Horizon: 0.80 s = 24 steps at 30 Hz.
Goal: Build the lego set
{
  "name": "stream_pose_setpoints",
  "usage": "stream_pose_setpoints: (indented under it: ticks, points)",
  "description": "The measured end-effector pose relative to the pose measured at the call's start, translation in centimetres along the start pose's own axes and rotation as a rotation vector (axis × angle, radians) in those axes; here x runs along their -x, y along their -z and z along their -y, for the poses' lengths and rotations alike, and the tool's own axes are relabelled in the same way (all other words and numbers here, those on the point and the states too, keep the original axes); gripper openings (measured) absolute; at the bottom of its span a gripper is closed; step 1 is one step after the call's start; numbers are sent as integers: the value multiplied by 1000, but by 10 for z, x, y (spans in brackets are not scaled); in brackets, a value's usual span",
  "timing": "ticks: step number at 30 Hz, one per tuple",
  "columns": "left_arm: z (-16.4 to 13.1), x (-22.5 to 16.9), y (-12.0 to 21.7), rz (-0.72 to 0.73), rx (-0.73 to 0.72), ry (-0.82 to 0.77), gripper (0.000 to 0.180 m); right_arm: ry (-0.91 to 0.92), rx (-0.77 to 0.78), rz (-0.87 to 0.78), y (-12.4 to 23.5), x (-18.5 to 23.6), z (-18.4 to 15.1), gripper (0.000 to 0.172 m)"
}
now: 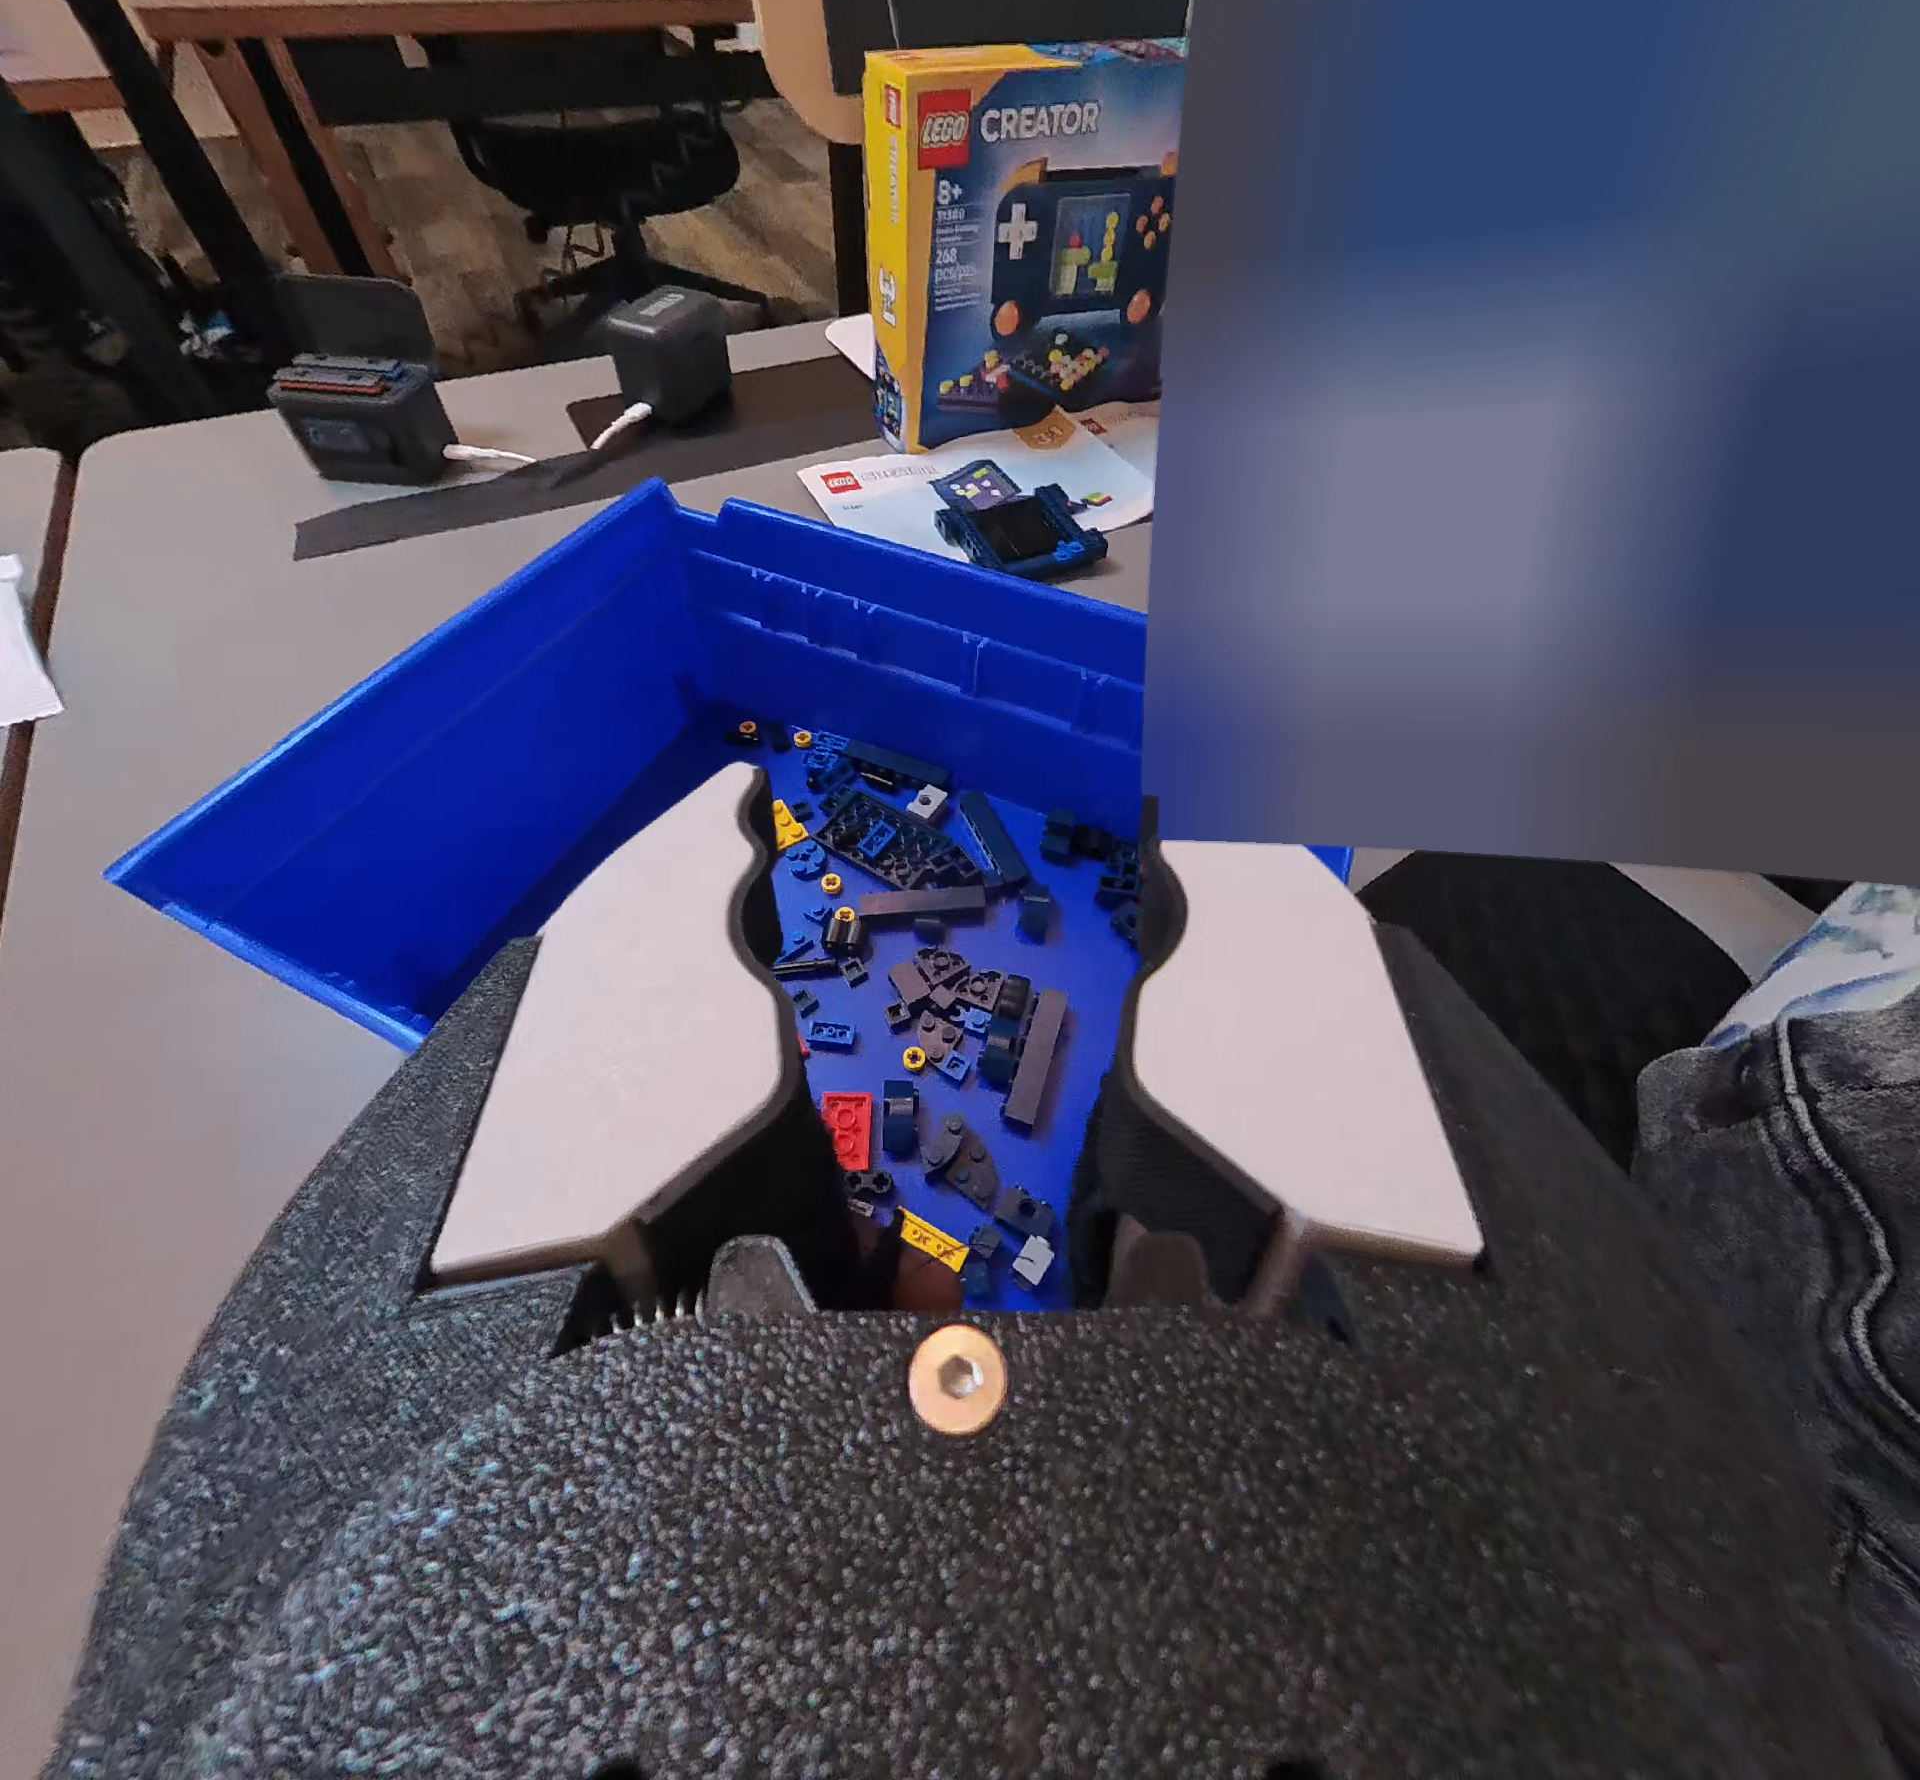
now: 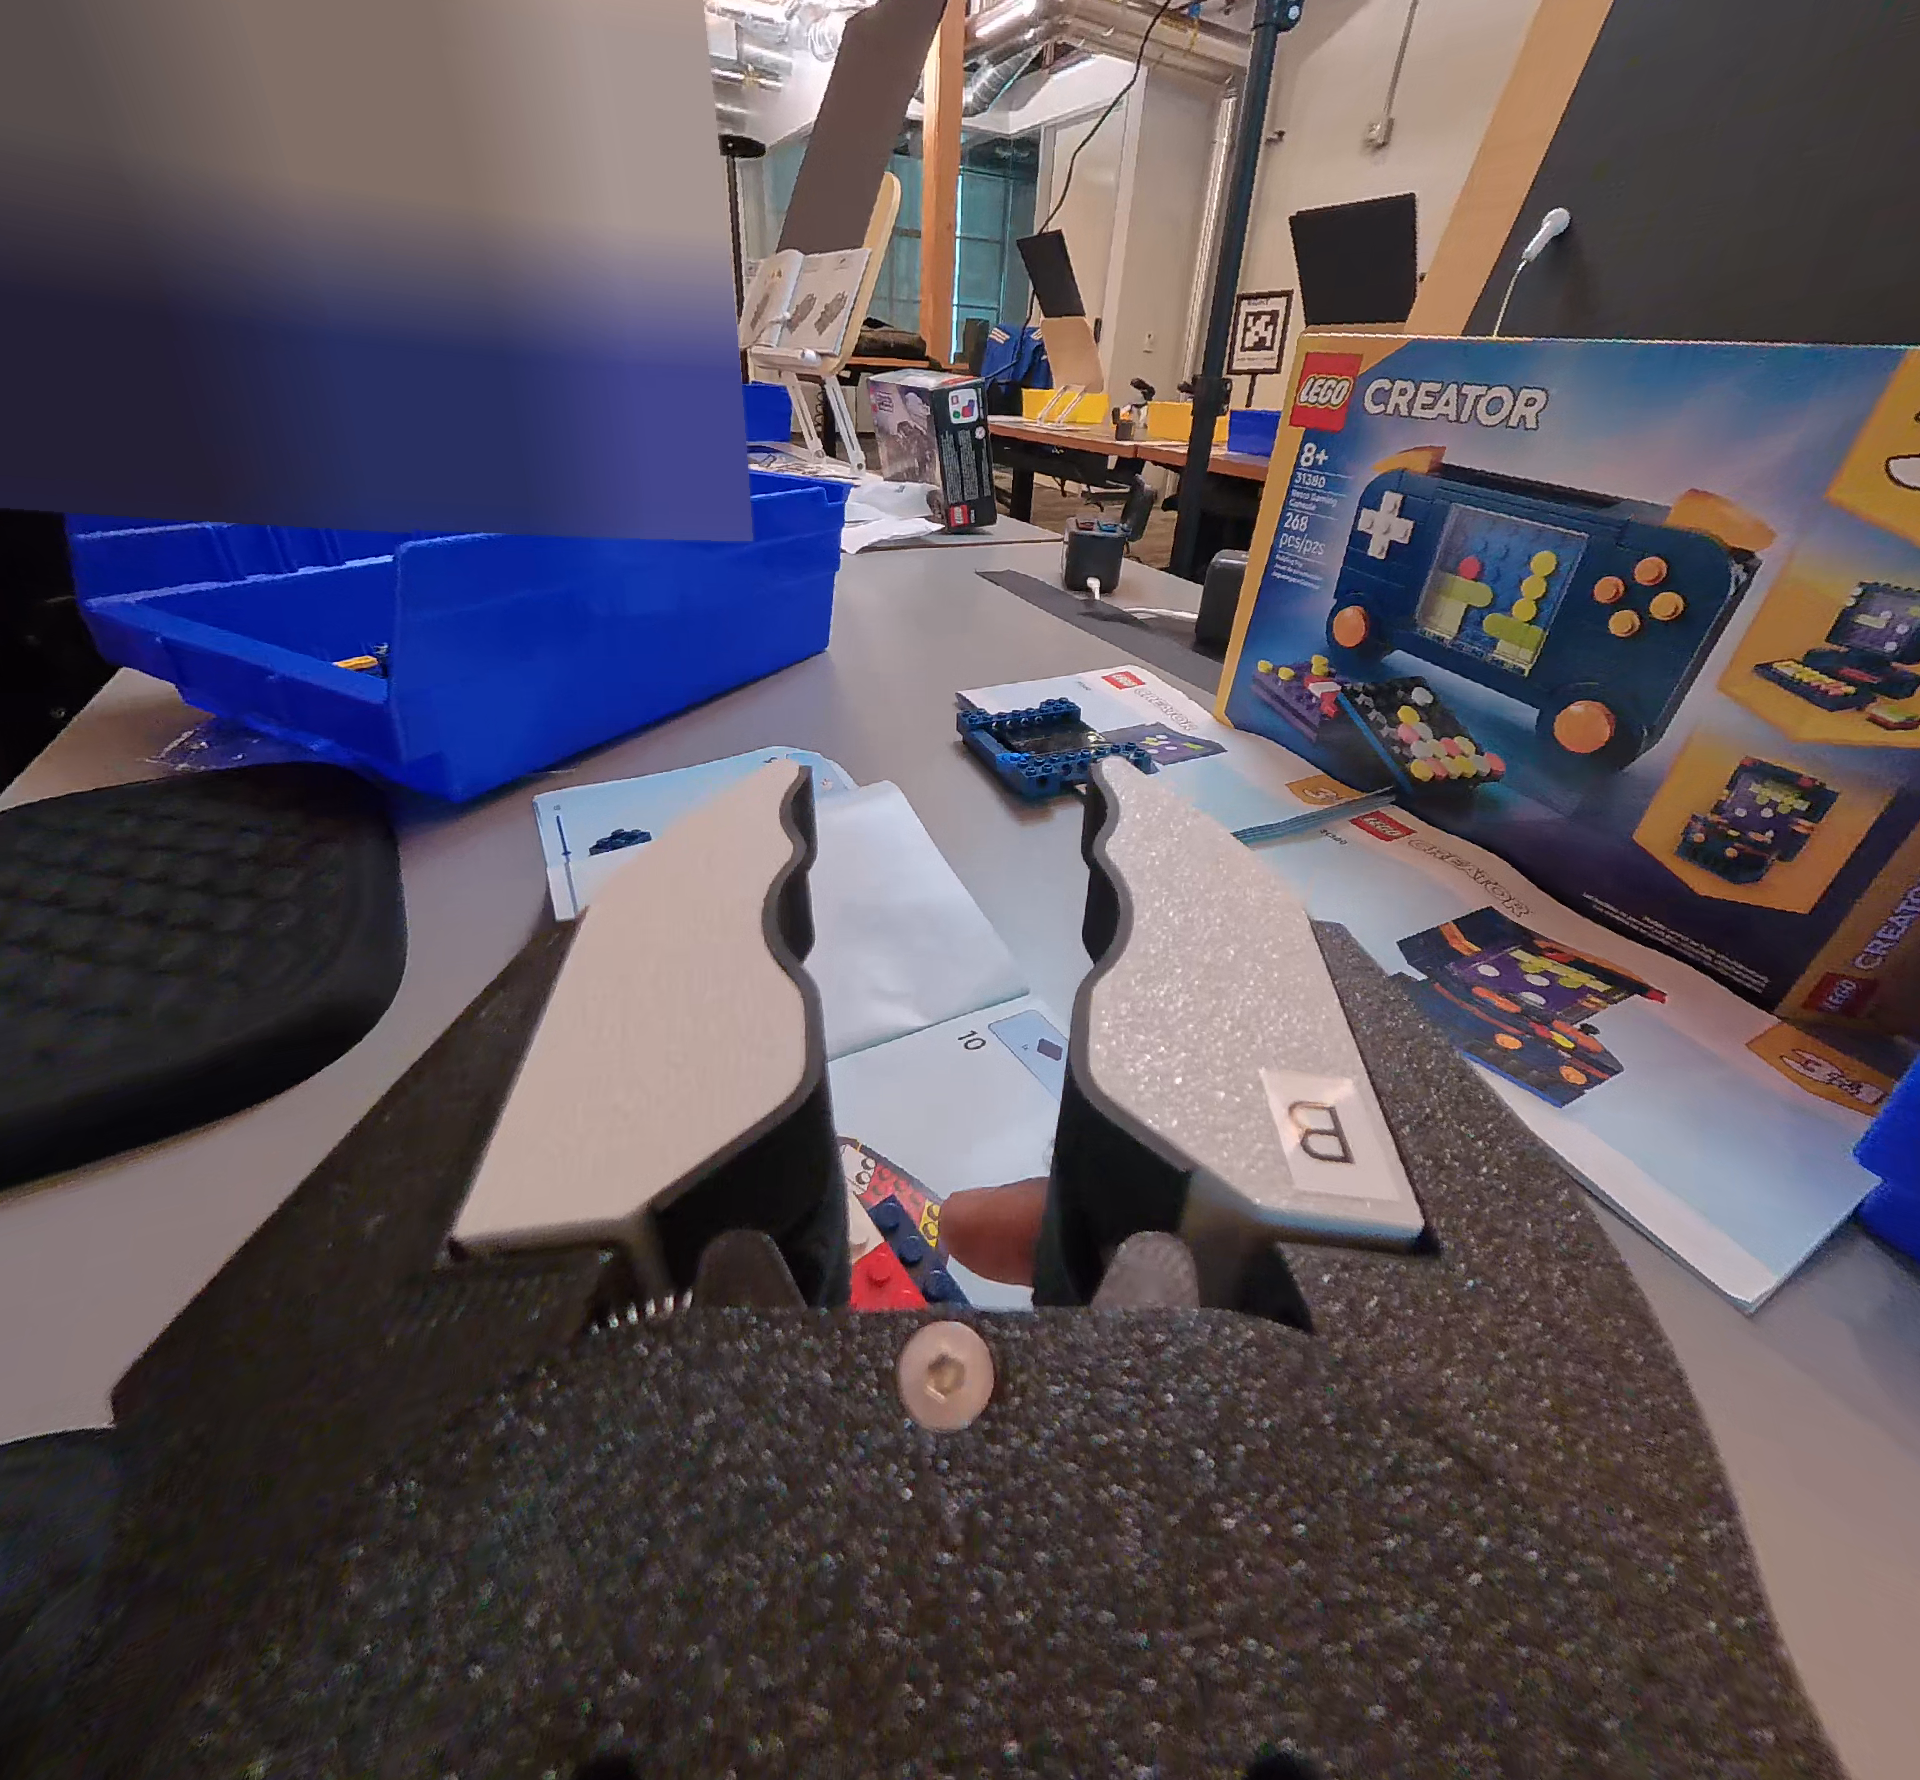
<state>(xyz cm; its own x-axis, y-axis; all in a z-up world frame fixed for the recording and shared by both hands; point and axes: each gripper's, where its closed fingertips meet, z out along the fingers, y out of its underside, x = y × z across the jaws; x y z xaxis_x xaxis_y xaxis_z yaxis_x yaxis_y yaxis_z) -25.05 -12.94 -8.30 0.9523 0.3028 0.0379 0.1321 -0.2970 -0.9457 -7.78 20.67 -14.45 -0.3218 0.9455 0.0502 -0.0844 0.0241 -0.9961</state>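
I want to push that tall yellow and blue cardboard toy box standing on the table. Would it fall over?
Probably. The tall yellow and blue cardboard toy box stands upright on a narrow base, so a push up high would likely tip it. Pushed low, it might slide on the smooth grey table.

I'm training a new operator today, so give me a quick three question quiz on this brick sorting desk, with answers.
1. True or false: the left gripper is shut on a red plate.
2. What lies under the right gripper? A) an open instruction booklet B) a keyboard C) a cup
3. Fill in: the partly built blue frame sits on a ____.

Key
1. False: it hangs open over loose bricks in the blue bin; the red plate lies on the bin floor.
2. A: the open booklet, fingers apart, nothing held.
3. Closed booklet, with the blue frame near the toy box.
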Motion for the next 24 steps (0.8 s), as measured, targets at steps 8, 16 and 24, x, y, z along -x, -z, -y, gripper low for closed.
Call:
stream_pose_setpoints:
  ticks: [8,16,24]
  points:
    - [-51,-44,-15,-310,414,-459,30,-16,-18,-5,1,-3,1,49]
    - [-116,-60,-28,-793,932,-821,12,-3,-24,11,0,1,3,49]
    - [-148,-76,-39,-1122,939,-793,16,-5,-76,22,5,2,14,48]
